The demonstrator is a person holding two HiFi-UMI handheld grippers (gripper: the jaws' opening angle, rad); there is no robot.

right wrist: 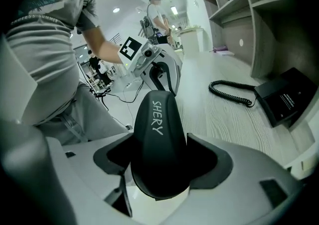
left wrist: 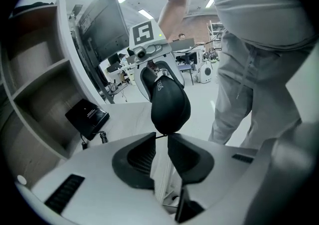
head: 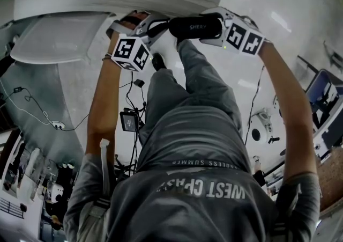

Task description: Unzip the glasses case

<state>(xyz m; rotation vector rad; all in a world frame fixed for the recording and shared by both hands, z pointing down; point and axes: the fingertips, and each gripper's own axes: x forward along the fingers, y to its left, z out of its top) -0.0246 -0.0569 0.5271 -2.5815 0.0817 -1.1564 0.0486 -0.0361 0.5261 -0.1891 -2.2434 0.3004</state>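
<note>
The black glasses case (right wrist: 158,139) was closed, so I couldn't see inside it. White letters ran along its smooth, rounded shell. It hung in the air between the two grippers. My right gripper (right wrist: 159,158) had its jaws wide and clamped on one end. My left gripper (left wrist: 162,139) had its jaws nearly together, nipping the thin zip pull (left wrist: 160,135) at the other end. Under the shelf (right wrist: 259,29), a black box (right wrist: 286,102) with a coiled cord (right wrist: 232,91) lay on the desk (right wrist: 219,119).
</note>
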